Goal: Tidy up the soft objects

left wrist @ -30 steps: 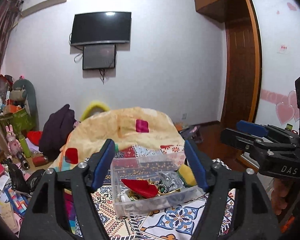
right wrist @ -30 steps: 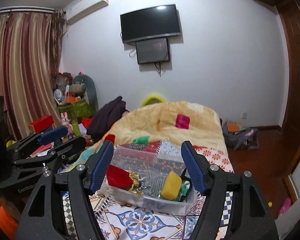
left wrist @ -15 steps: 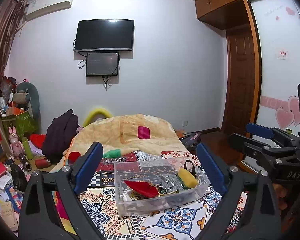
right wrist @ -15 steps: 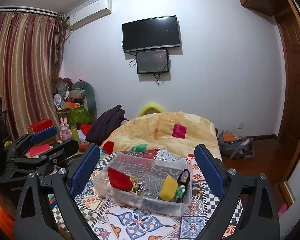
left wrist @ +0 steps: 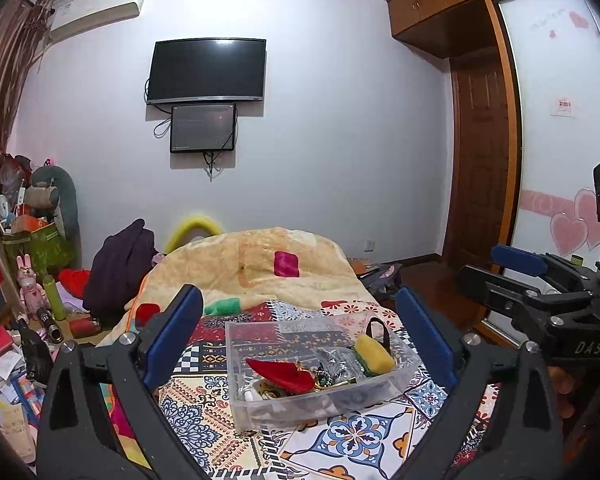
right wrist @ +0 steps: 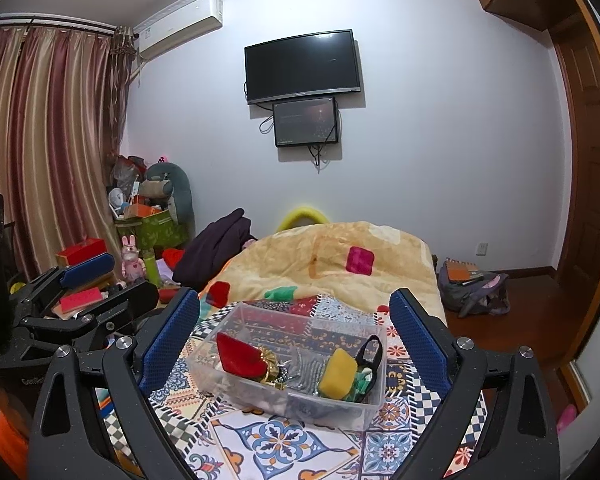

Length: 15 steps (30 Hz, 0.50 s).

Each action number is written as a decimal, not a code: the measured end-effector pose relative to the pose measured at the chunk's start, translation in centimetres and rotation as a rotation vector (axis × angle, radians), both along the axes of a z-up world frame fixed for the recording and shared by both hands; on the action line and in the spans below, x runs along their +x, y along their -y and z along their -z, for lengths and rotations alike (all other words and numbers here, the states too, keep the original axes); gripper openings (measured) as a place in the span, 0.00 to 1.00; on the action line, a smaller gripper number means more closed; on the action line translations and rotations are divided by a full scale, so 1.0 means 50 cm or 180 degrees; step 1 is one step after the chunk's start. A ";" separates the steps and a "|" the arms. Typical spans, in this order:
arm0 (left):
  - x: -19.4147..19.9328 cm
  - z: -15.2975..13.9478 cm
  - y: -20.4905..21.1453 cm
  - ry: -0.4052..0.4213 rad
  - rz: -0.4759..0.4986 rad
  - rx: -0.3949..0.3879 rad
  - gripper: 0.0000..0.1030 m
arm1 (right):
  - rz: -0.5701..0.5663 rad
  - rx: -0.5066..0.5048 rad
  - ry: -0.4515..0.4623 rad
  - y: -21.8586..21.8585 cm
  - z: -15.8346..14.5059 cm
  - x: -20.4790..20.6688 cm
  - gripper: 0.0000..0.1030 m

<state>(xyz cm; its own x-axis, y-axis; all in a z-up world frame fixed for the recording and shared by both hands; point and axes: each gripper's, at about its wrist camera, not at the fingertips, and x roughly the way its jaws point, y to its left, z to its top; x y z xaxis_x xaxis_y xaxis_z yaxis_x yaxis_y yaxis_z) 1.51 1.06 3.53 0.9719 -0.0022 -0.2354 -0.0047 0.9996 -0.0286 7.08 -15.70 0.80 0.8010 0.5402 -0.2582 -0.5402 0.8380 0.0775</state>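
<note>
Left wrist view: left gripper [left wrist: 300, 332] and right gripper [right wrist: 296, 330] both spread wide, empty, above clear plastic bin [left wrist: 404, 376] holding yellow sponge [right wrist: 337, 372], possibly red pouch [right wrist: 239, 355].

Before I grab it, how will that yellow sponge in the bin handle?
The yellow sponge looks porous, so probably light and squashy. It leans on clutter in the clear bin, so it may tip. A black strap loops nearby and could snag.

Clear bin [right wrist: 236, 322] holds red pouch [right wrist: 239, 354], yellow sponge [right wrist: 337, 373] beside it (black strap behind). Bedspread [right wrist: 284, 446] under bin: blue-orange tile pattern. Beige blanket [right wrist: 340, 256] beyond bin, magenta patch.
</note>
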 end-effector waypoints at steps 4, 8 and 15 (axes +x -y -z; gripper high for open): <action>0.001 0.002 0.002 -0.0008 0.0011 -0.0003 0.96 | -0.0007 0.0003 0.0005 0.001 -0.001 -0.001 0.93; 0.001 0.002 0.002 -0.0007 0.0010 -0.0002 0.96 | -0.0015 0.0006 0.0014 0.002 -0.001 -0.005 0.93; 0.000 0.006 0.003 -0.0014 0.0018 -0.0027 0.97 | -0.0020 0.0006 0.0014 0.002 -0.002 -0.005 0.93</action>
